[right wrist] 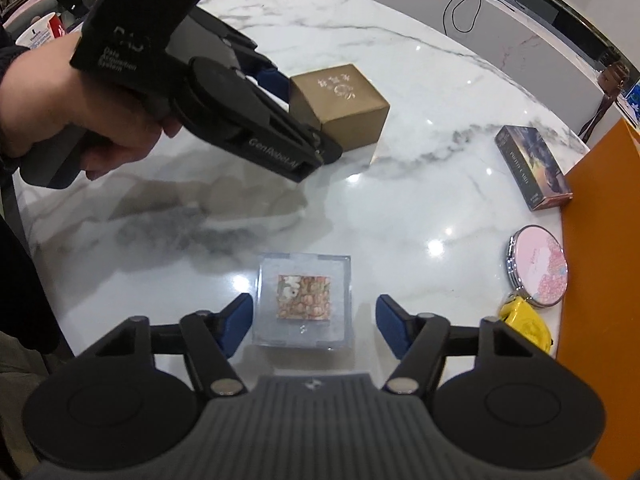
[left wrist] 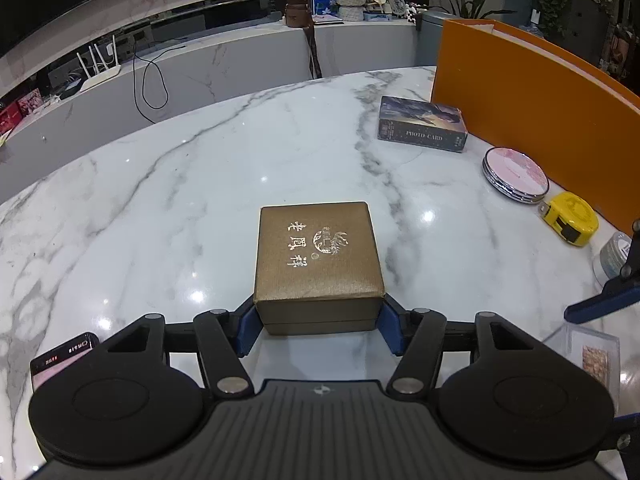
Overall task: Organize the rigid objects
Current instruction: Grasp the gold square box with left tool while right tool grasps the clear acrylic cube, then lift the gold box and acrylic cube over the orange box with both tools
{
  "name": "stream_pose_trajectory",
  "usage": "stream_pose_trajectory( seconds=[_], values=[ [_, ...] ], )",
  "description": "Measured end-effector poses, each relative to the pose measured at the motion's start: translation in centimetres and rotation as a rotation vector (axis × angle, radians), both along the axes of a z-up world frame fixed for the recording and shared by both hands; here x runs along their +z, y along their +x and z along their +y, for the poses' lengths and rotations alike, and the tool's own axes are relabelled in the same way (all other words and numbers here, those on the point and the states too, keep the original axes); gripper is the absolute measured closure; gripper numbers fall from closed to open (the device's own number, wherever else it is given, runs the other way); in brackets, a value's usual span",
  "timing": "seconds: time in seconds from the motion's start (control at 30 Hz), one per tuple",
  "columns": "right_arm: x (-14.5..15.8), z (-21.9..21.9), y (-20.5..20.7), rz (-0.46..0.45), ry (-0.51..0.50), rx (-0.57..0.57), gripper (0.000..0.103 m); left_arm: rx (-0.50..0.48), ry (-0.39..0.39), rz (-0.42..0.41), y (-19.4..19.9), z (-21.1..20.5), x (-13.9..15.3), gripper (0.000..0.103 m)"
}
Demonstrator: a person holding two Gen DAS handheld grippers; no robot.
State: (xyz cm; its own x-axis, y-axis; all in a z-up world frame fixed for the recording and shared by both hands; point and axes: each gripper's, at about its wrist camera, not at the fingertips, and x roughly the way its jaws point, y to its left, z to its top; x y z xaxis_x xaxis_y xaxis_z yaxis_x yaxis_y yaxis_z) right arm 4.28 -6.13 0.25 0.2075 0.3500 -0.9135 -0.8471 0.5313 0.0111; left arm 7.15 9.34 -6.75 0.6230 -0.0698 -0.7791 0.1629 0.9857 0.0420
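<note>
Gold box (left wrist: 318, 264) between left jaws, both pads touching.

Gold box (left wrist: 318, 264), clear cube (right wrist: 303, 302), upright

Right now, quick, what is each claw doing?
Left gripper: shut on the gold-brown square cardboard box.
Right gripper: open around the clear plastic square case, right pad not touching it.

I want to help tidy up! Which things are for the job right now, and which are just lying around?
For the job now:
gold box, gripped by the left gripper
clear block, between the open fingers of the right gripper

Just lying about:
photo card box
round pink mirror
yellow tape measure
phone
</note>
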Motion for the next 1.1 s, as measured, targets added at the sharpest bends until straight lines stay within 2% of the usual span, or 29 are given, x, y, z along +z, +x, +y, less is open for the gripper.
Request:
stream_pose_trajectory(
  seconds=[0.07,0.2,0.43,0.67,0.7,0.77,0.87,1.1],
  values=[
    [-0.1,0.1,0.1,0.005,0.002,-0.003,0.043,0.003,0.003,-0.003,0.2,-0.1,-0.1,0.033],
    [-0.1,0.2,0.3,0.014,0.004,0.004,0.056,0.012,-0.002,-0.006,0.5,0.0,-0.1,0.033],
    [-0.2,-0.5,1.5,0.015,-0.006,-0.049,0.056,0.014,-0.009,-0.020,0.6,-0.2,-0.1,0.029],
    [-0.1,-1.2,2.4,0.005,-0.011,-0.102,0.056,0.021,-0.026,-0.082,0.7,-0.5,0.3,0.026],
    [-0.1,-1.3,2.4,0.004,-0.013,-0.106,0.056,0.024,-0.023,-0.086,0.7,-0.5,0.3,0.026],
    [0.0,-1.4,2.5,0.000,-0.023,-0.118,0.056,0.031,-0.026,-0.087,0.8,-0.5,0.3,0.035],
    [0.0,-1.4,2.6,0.002,-0.024,-0.122,0.056,0.047,-0.060,-0.084,0.8,-0.2,0.5,0.036],
    [0.6,-1.6,3.1,-0.007,-0.014,-0.139,0.056,0.035,-0.037,-0.070,0.6,-0.5,1.0,0.036]
  ],
)
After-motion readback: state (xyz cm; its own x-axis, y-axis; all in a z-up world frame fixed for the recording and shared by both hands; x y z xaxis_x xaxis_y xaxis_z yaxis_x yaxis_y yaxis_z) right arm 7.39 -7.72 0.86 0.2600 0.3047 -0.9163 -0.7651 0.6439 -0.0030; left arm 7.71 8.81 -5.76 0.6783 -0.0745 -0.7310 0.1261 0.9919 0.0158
